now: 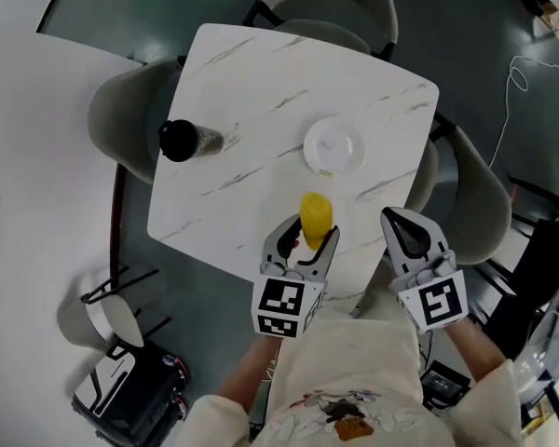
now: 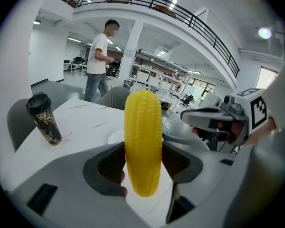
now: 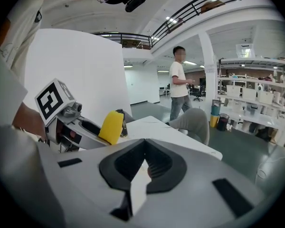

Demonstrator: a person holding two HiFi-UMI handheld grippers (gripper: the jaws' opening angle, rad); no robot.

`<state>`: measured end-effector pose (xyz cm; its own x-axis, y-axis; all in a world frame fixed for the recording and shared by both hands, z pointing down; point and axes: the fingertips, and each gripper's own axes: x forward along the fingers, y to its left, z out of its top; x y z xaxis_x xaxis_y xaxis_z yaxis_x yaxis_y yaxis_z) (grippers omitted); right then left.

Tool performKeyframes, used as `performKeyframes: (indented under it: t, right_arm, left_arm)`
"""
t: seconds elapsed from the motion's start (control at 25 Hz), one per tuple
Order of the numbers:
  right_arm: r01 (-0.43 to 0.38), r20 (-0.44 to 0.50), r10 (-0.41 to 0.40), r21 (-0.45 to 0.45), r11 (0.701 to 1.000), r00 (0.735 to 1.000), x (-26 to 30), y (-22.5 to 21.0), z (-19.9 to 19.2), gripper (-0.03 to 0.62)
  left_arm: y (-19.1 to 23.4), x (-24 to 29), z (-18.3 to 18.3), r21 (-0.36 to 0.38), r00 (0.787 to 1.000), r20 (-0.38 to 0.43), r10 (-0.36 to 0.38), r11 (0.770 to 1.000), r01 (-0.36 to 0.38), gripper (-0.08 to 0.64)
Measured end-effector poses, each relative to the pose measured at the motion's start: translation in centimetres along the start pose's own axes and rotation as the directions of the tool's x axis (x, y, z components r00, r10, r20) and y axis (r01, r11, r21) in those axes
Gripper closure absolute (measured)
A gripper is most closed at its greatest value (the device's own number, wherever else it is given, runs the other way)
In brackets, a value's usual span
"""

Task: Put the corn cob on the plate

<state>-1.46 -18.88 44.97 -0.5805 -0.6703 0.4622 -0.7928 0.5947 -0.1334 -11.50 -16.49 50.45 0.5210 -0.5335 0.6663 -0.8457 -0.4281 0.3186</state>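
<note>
The left gripper (image 2: 142,164) has its fingers (image 2: 108,166) closed on the one corn cob (image 2: 143,141), which stands upright between the dark pads. The head view shows the cob (image 1: 316,216) held over the near part of the white marbled desk (image 1: 252,101), short of the single white plate (image 1: 334,144), with bare desk between them. The right gripper (image 3: 143,163) is just beside it to the right. Its fingers (image 3: 126,164) are pressed together with nothing between them. One dark lidded cup (image 1: 178,141) stands near the desk's left edge, well apart from the plate. Three grey chairs ring the desk. One person (image 2: 99,61) stands in the hall beyond.
</note>
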Motion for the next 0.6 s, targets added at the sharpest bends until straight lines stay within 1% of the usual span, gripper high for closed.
performKeyframes:
  t: [0.16,0.4,0.48,0.6]
  right_arm:
    - [0.015,0.003,-0.015,-0.007,1.0,1.0,1.9,-0.7,-0.8,0.589]
    - [0.039,-0.001,-0.039,-0.003,0.999,0.999,4.6,-1.7,-2.0,0.589]
    - [0.049,-0.017,-0.049,-0.013,0.999,0.999,5.8,-2.2,-2.9,0.589]
    - [0.057,-0.041,-0.057,0.003,0.998,0.998,7.4,-2.9,-4.7,0.589]
  left_arm:
    - [1.2,1.9,-0.1,0.006,1.0,-0.016,-0.008,1.0,0.008,0.321]
    - [2.7,4.9,-0.8,-0.011,0.998,-0.052,-0.024,1.0,0.023,0.321]
    - [3.3,6.1,-1.2,-0.018,0.997,-0.074,-0.029,0.999,0.028,0.321]
    - [3.9,7.8,-2.1,-0.026,0.992,-0.12,-0.035,0.999,0.032,0.321]
